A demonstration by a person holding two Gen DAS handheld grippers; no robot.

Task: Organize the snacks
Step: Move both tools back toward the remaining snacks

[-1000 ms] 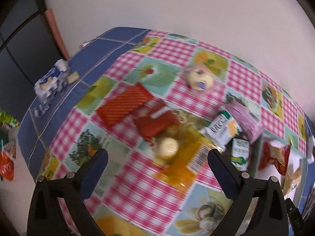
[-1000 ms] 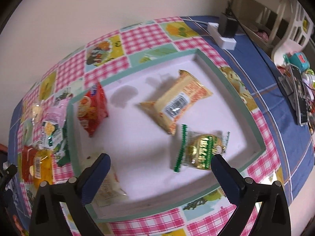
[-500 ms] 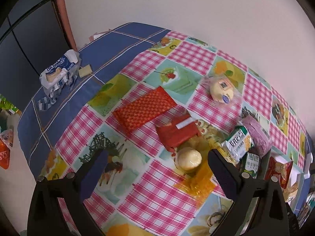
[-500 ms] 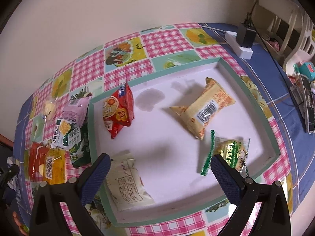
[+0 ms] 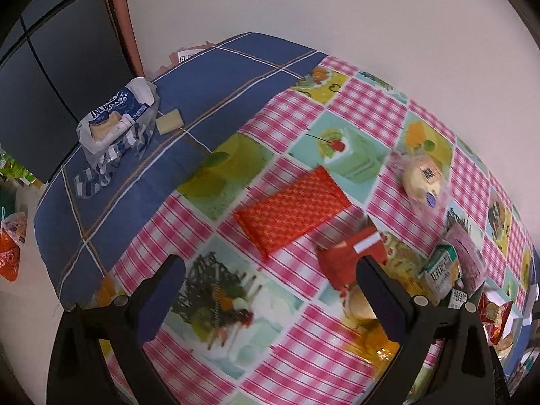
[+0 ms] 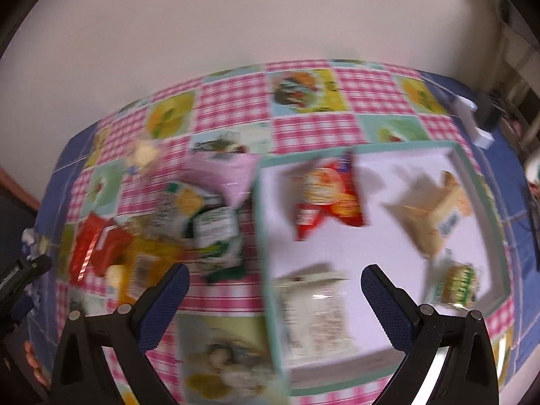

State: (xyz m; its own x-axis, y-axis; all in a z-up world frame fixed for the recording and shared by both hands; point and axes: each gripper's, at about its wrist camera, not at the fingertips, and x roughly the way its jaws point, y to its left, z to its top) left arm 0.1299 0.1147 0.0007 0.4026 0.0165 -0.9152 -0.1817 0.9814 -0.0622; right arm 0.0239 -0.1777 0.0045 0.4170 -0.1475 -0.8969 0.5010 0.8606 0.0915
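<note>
Two handheld grippers hang over a table spread with a pink-checked, fruit-printed cloth [image 5: 303, 354], both with fingers spread wide and nothing between them. The landmark is a shallow white tray [image 6: 452, 150] with a pale green rim, lying flat on the cloth.

The right gripper [image 6: 275, 280] hovers above the tray's left rim; its view is blurred. Four packets lie inside the tray: a glossy red snack bag [image 6: 329, 199] near the far left corner, a tan crinkled wrapper [image 6: 430, 214] to its right, a small green-and-gold sachet [image 6: 459, 280] by the right wall, and a white printed pouch [image 6: 315, 310] at the near left corner.

Outside the tray, just left of its rim, more snacks crowd together: a pink foil packet [image 6: 226, 175], a green-and-white pouch [image 6: 217, 239], an orange see-through packet [image 6: 148, 263] and a red box [image 6: 98, 243], with a round pale bun in clear film [image 6: 145, 152] farther left, toward the wall. How many lie in the heap cannot be told through the blur.

The left gripper [image 5: 270, 281] is well to the left of the tray, over the cloth. Ahead of it lies a flat red dotted pouch [image 5: 290, 211], alone. Beyond, on a bare blue plaid cover [image 5: 135, 175], sits a torn blue-and-white bread bag [image 5: 114, 118] beside one loose cracker [image 5: 169, 121]
</note>
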